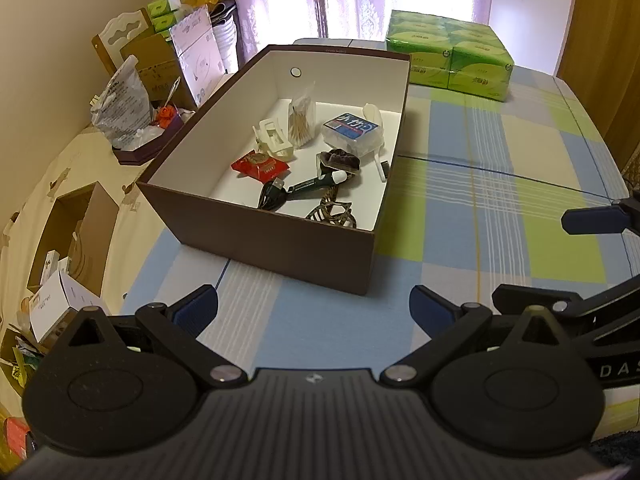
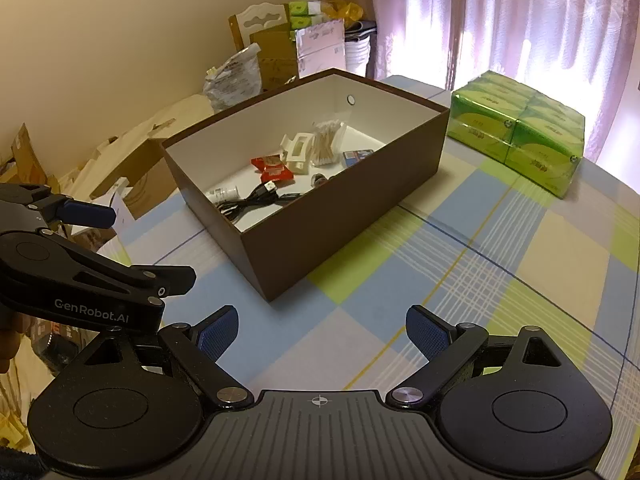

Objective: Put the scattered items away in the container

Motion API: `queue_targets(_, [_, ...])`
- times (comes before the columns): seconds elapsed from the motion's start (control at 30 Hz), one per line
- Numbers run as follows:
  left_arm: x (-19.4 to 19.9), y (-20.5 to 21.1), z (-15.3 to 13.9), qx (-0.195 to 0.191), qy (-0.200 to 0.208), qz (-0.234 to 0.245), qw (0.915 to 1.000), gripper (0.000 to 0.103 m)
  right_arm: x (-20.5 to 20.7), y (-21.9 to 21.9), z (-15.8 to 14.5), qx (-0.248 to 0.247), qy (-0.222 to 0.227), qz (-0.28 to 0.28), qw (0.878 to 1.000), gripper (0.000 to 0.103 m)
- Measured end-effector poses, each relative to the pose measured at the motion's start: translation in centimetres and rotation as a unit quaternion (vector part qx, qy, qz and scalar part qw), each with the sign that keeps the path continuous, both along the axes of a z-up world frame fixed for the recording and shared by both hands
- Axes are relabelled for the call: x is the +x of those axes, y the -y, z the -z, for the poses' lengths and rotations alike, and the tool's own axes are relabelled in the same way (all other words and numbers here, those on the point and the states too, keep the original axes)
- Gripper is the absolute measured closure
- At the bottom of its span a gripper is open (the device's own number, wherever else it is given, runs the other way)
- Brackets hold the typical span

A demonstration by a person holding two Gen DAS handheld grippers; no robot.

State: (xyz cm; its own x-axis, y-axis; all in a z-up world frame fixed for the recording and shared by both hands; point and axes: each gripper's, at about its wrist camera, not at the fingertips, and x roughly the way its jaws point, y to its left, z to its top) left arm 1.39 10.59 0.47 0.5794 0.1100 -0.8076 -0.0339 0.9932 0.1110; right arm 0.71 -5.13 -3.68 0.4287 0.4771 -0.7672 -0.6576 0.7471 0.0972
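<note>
So, from the far left of the left wrist view: clutter off the table, w/ cardboard boxes point(image 1: 72, 236) on the floor and a crinkly plastic bag point(image 1: 120, 108) at upper left. Not my job.

Mid-frame sits the container point(image 1: 256, 220), a brown shoebox-type carton w/ a white inside, stiff walls, open top. It rests on the checked tablecloth point(image 1: 480, 208), soft woven fabric, blue/green/cream squares. Inside I see a red foil snack packet point(image 1: 260, 166), a white plastic hair clip point(image 1: 274, 140), a clear bag of cotton swabs point(image 1: 302, 120), a clear plastic box w/ blue label point(image 1: 354, 132), a black USB cable point(image 1: 274, 196) and a dark green tube w/ white cap point(image 1: 316, 184).

Upper right: a glossy green pack of tissues point(image 1: 452, 56), standing well apart from the container.

Left gripper point(image 1: 314, 312) has its jaws wide apart, nothing between them, low over the cloth in front of the carton. Right gripper point(image 2: 320, 332): same, spread and empty.

Judgement: no loose small items visible on the cloth, so task looks about done. To finish well I'd scan the table edges before quitting, keep both grippers clear of the carton wall, and avoid snagging the cloth.
</note>
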Motion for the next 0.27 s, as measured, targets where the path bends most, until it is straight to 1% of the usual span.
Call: queue_targets(0.27, [0.23, -0.32, 0.21, 0.0, -0.003, -0.006, 1.0, 0.002, 0.31, -0.27, 0.26, -0.003, -0.003, -0.006, 1.0, 0.007])
